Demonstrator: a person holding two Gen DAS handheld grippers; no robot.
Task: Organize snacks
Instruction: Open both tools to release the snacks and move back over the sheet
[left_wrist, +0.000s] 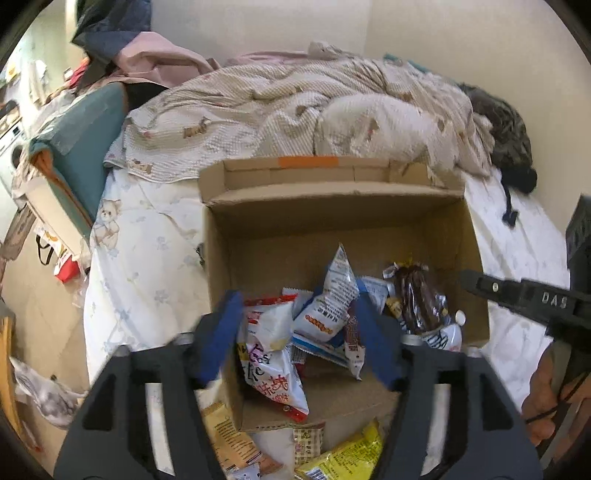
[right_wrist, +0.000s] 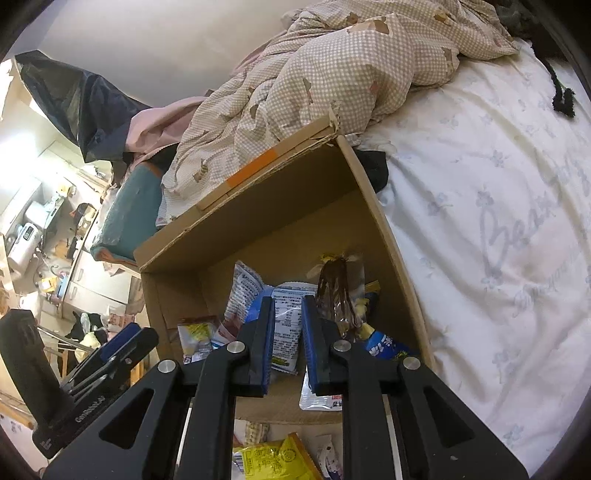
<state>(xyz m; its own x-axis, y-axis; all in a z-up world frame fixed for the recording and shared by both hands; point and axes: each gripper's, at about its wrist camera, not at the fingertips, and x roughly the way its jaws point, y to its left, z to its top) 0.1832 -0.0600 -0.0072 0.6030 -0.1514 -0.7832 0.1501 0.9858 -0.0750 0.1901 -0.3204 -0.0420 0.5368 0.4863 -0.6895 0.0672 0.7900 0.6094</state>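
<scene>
An open cardboard box (left_wrist: 332, 206) stands on the bed with several snack packets inside: a white and red packet (left_wrist: 273, 365), a white and blue packet (left_wrist: 332, 295) and a brown sausage packet (left_wrist: 417, 295). My left gripper (left_wrist: 295, 332) is open above the box's near edge, and the white and red packet hangs loose between its blue pads. My right gripper (right_wrist: 288, 332) is open and empty over the box (right_wrist: 295, 206), close to the sausage packet (right_wrist: 338, 295). Its black body also shows in the left wrist view (left_wrist: 524, 299).
Loose snacks lie on the sheet in front of the box: a yellow packet (left_wrist: 343, 458), an orange-brown packet (left_wrist: 229, 435) and a yellow packet in the right wrist view (right_wrist: 273, 461). A checked quilt (left_wrist: 295, 107) is heaped behind the box. The bed's left edge drops to the floor.
</scene>
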